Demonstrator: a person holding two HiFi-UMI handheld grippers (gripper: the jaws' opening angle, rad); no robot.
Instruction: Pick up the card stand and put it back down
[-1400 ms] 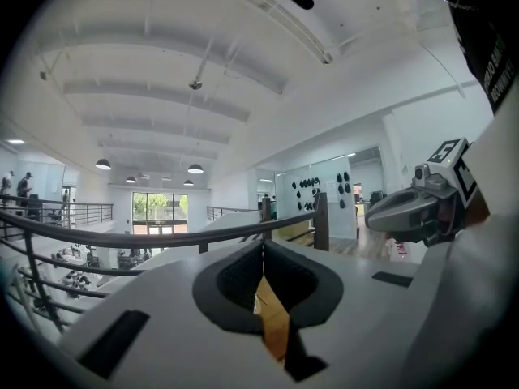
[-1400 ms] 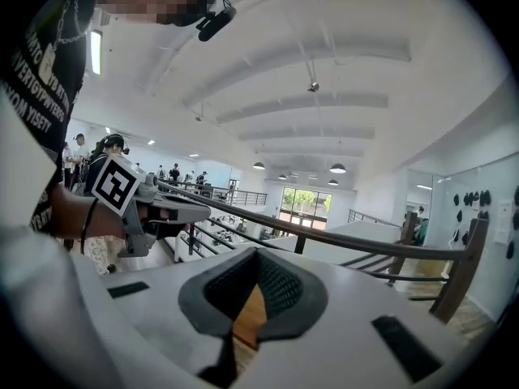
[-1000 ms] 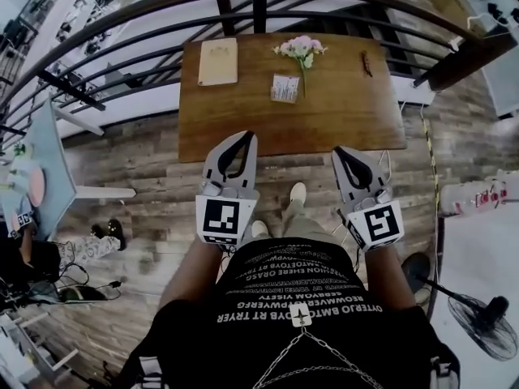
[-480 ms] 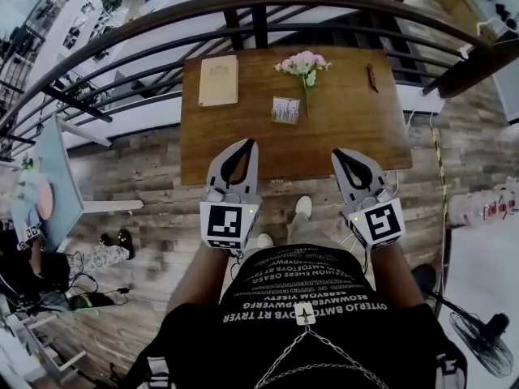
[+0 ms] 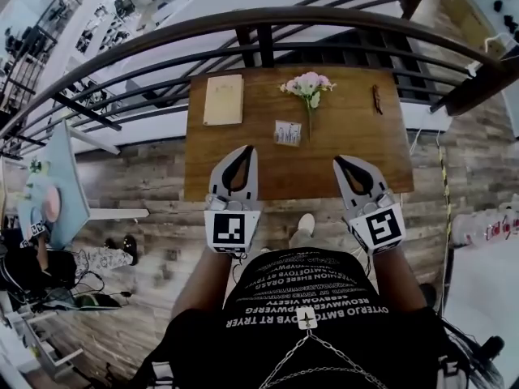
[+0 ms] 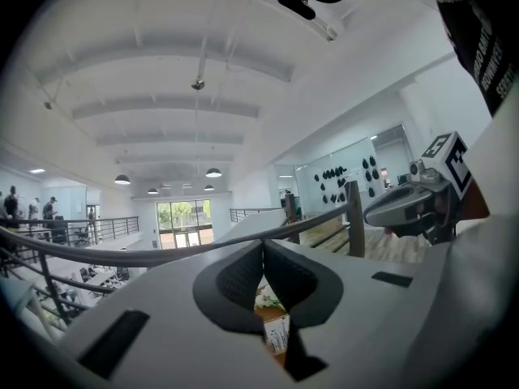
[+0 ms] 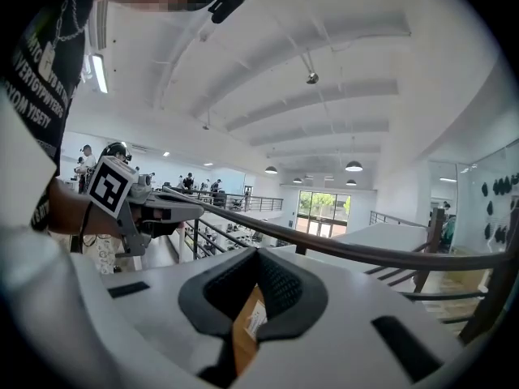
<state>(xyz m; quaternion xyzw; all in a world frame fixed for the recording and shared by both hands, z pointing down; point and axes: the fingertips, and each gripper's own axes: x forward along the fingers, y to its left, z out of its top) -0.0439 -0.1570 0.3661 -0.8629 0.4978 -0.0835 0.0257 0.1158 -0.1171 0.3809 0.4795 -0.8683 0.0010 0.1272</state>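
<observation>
Both arms reach out in front of the torso (image 5: 304, 298) in its black shirt, with the left forearm (image 5: 197, 280) and right forearm (image 5: 391, 275) bare and roughly parallel. The left gripper (image 5: 246, 149) is held forward, near level with a slight downward tilt. Its jaws are closed tip to tip with nothing clamped between them. The right gripper (image 5: 339, 161) is alongside and well apart, angled a little inward, its jaws also closed and empty. The left marker cube (image 5: 229, 229) and right marker cube (image 5: 381, 228) face up. Each gripper view shows the other gripper off to the side at a similar height.
</observation>
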